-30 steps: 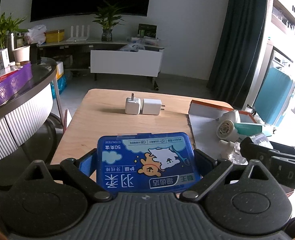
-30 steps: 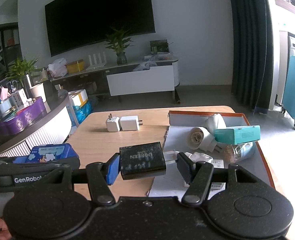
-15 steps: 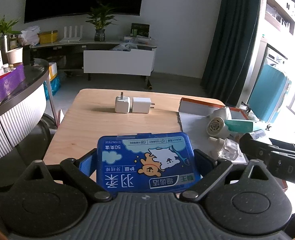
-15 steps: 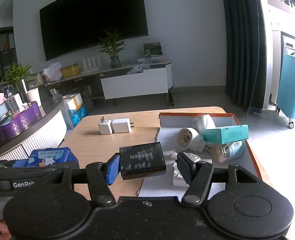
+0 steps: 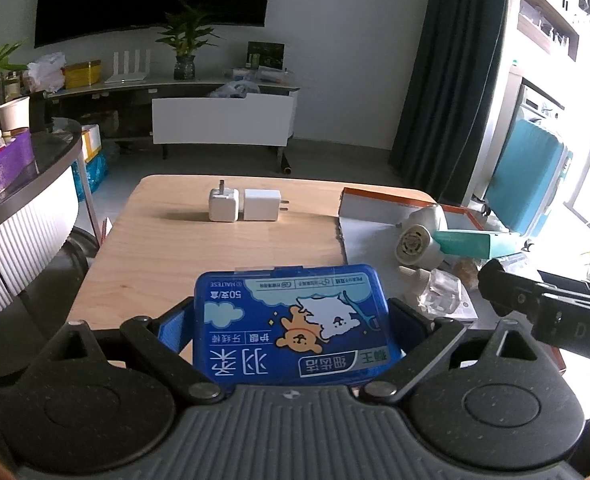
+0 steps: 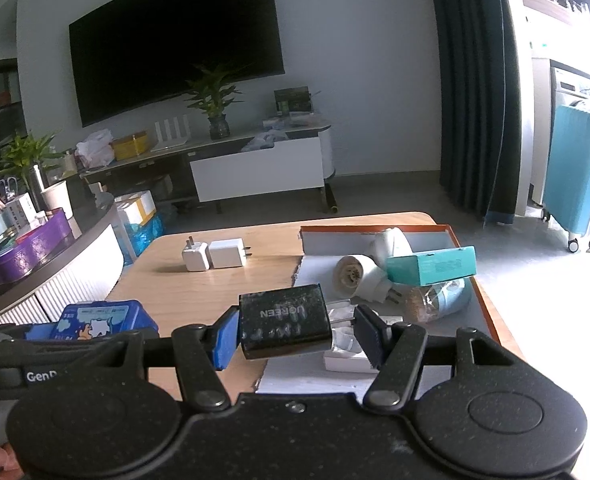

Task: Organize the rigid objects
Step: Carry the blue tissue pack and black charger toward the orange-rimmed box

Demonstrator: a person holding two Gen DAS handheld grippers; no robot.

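Note:
A blue dental-floss box (image 5: 291, 320) with a cartoon bear on its lid sits between the fingers of my left gripper (image 5: 291, 314), which is shut on it above the wooden table's (image 5: 199, 256) near edge. My right gripper (image 6: 297, 332) is shut on a black UGREEN charger (image 6: 283, 320); its left pad presses the body and the metal prongs point at the right finger. It hangs over the seam between the table and a grey tray (image 6: 319, 270). Two white chargers (image 5: 243, 210) stand side by side at mid-table, also seen as the white chargers (image 6: 213, 255) in the right wrist view.
The grey orange-rimmed tray (image 5: 369, 236) on the right holds white plug adapters (image 6: 359, 276), a teal box (image 6: 431, 266) and a small clear packet (image 5: 441, 292). A curved counter with a purple bin (image 6: 23, 252) stands left; a TV console lies beyond and a teal suitcase (image 6: 575, 180) far right.
Both grips are unchanged. The table and its objects have slid a little to the left in both views as the grippers drifted sideways.

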